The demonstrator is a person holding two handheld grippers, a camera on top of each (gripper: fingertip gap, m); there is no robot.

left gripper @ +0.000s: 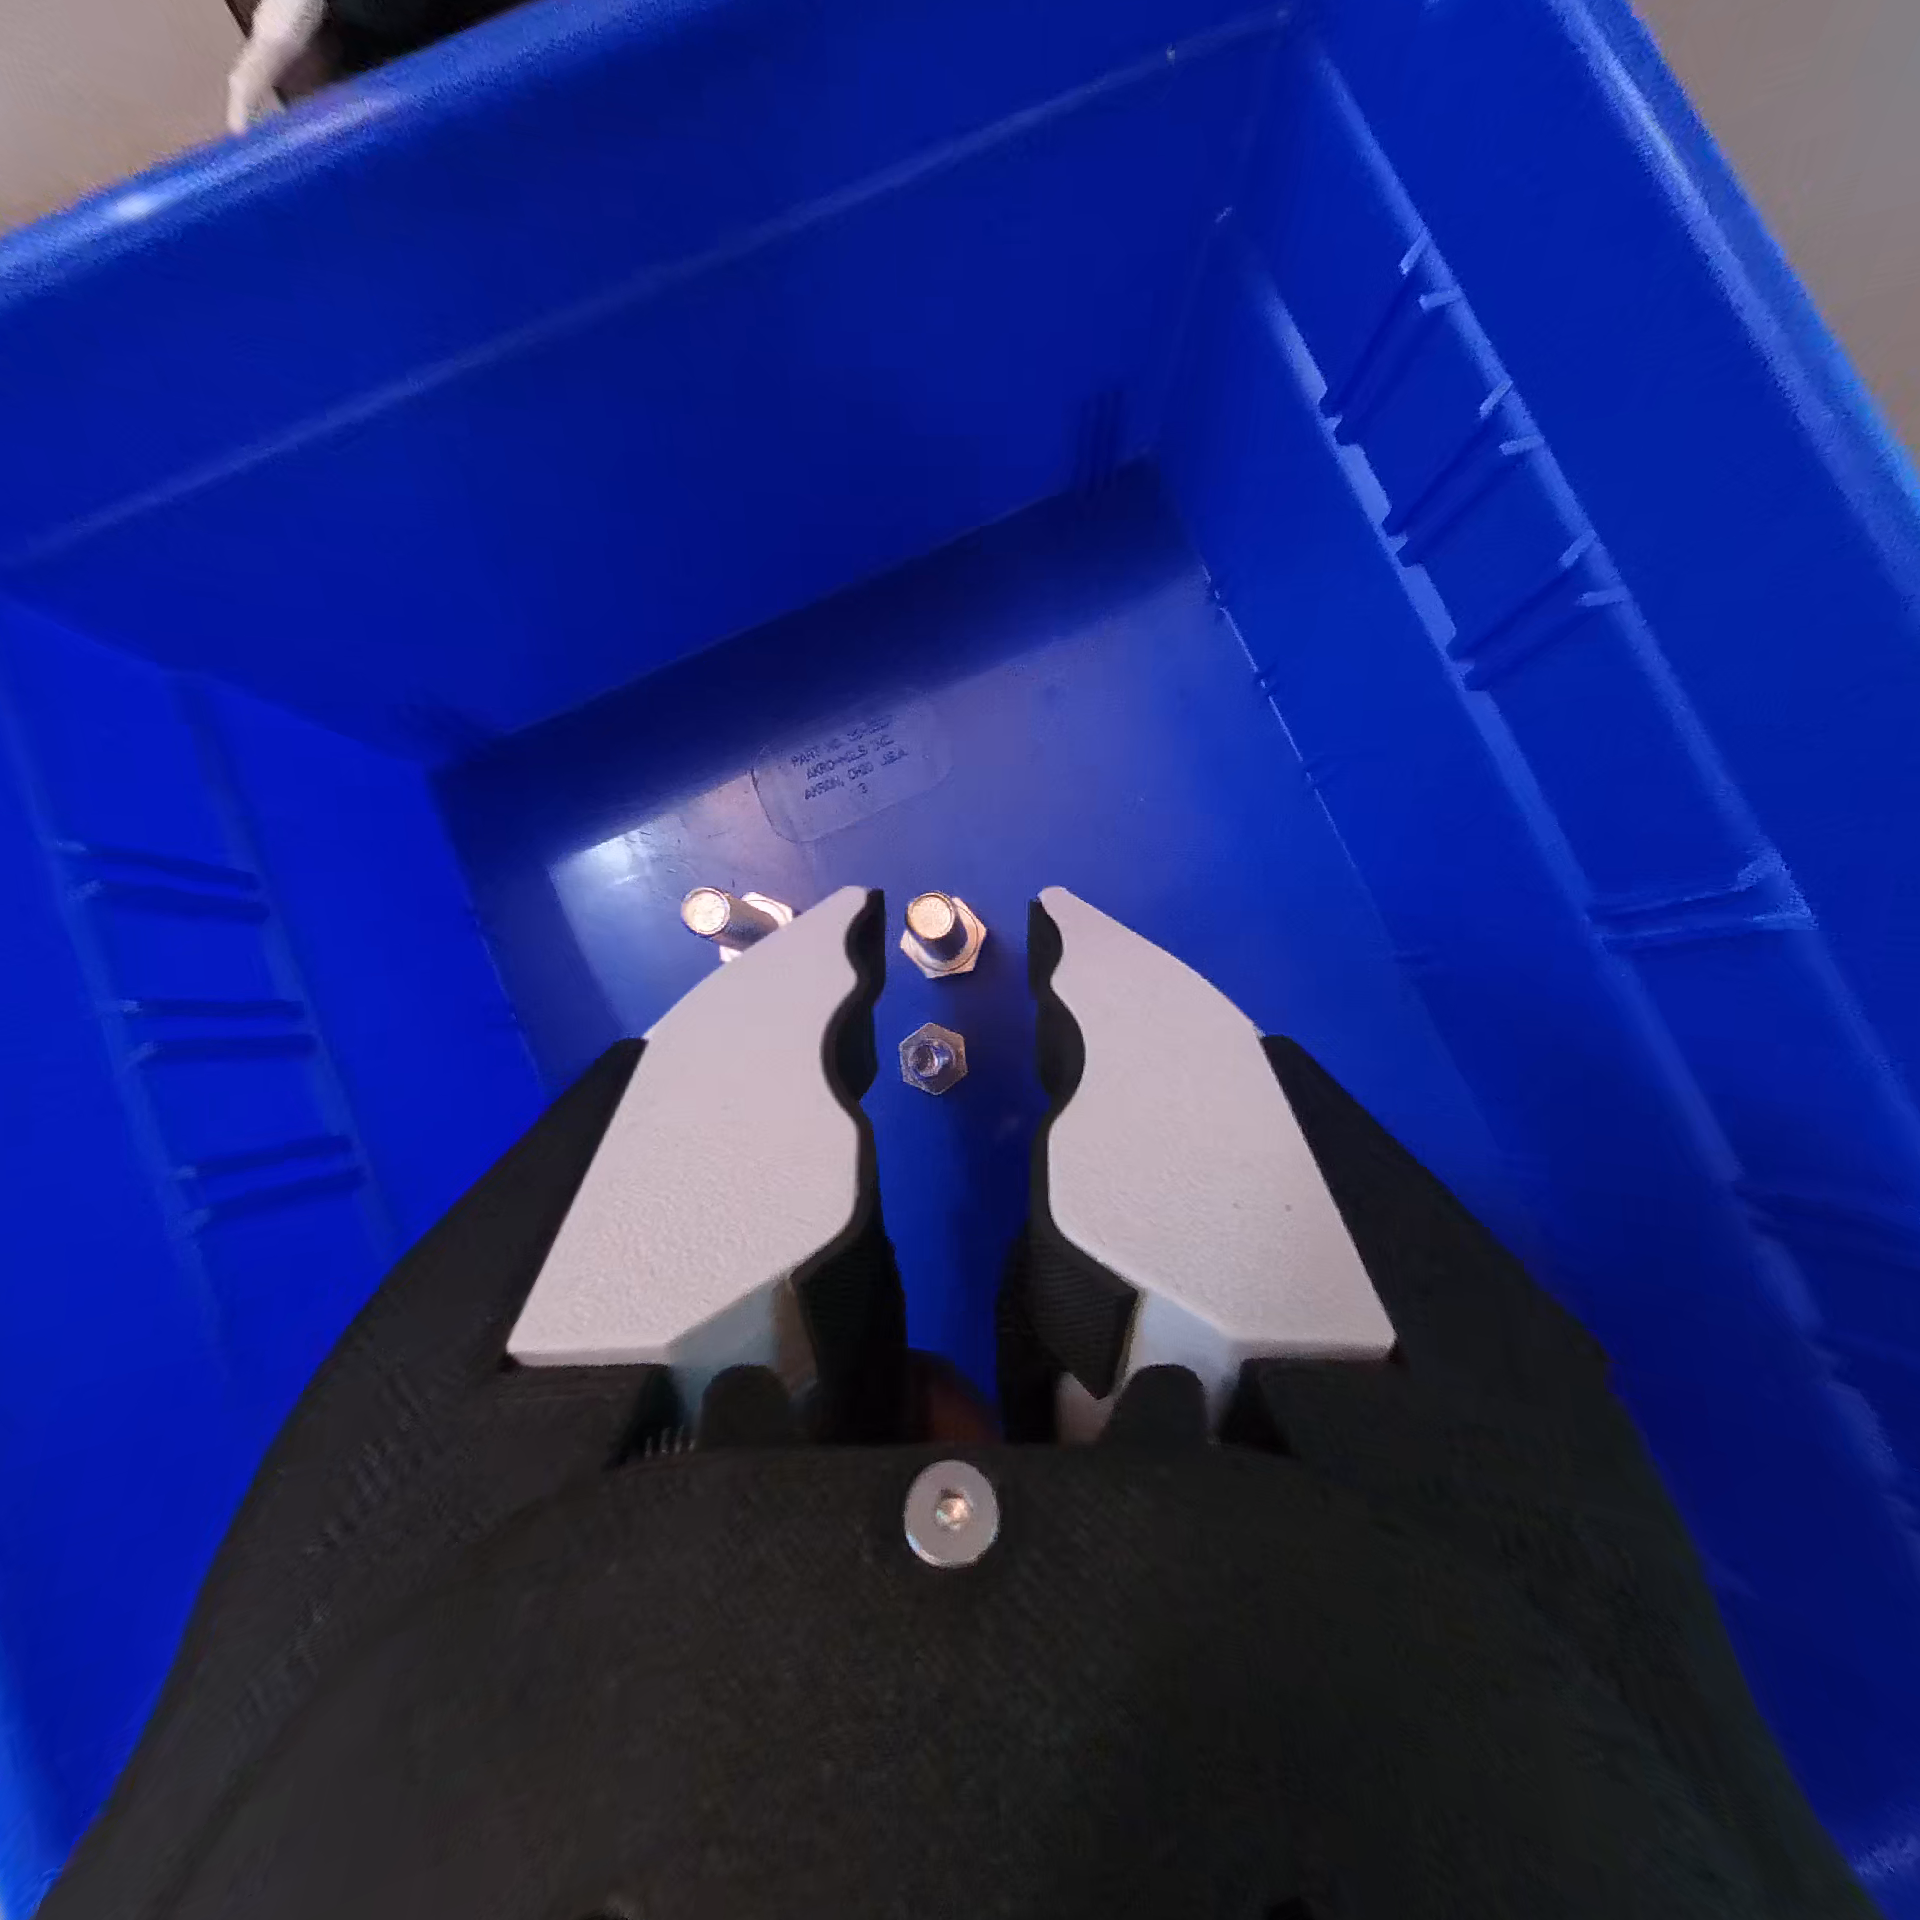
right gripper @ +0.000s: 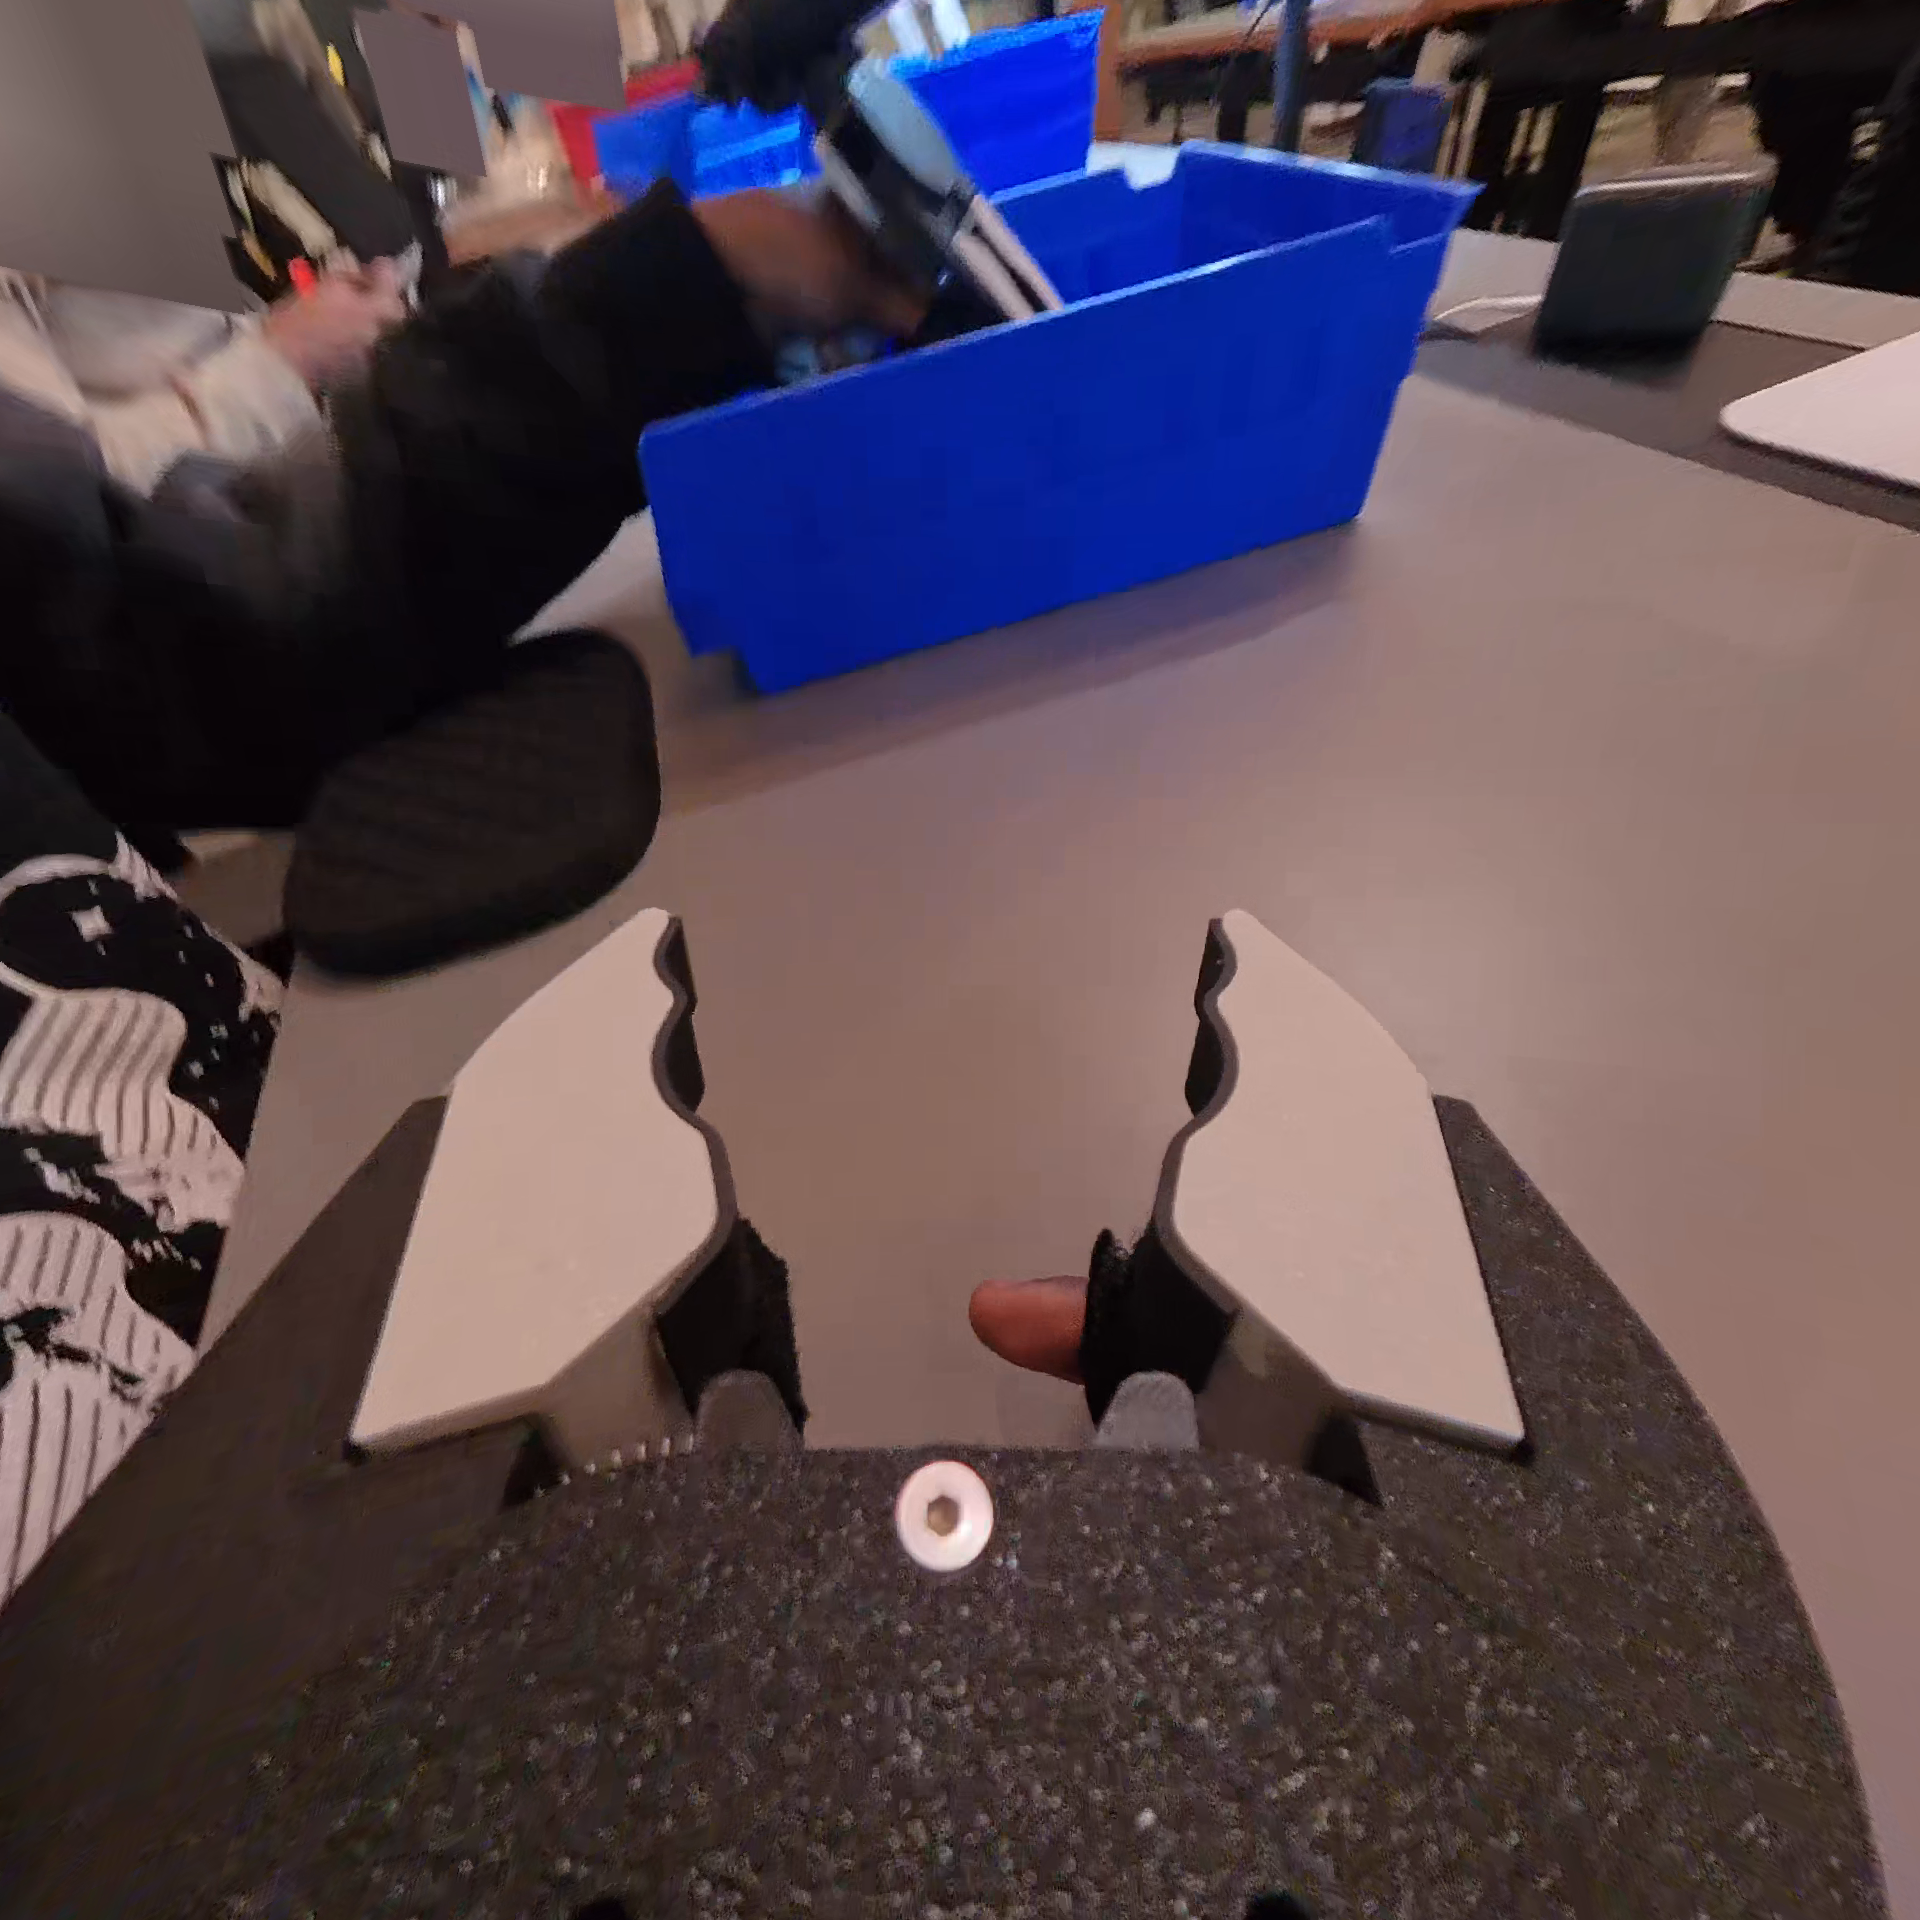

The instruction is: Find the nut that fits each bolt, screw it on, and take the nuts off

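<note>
1. Left tool point(left gripper: 956, 914), fingers apart, reaches into deep blue plastic bin point(left gripper: 727, 416); upright silver bolt point(left gripper: 932, 932) between its tips, loose hex nut point(left gripper: 933, 1057) just nearer.
2. Second silver bolt point(left gripper: 717, 920) stands left, partly hidden.
3. Right tool point(right gripper: 943, 935) spread wide, empty, over grey bench point(right gripper: 1351, 779).

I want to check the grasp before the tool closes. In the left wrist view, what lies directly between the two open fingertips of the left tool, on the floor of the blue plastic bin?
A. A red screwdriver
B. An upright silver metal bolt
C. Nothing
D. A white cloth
B: the upright silver metal bolt stands on the blue plastic bin floor between the open fingertips of the left tool.
</note>
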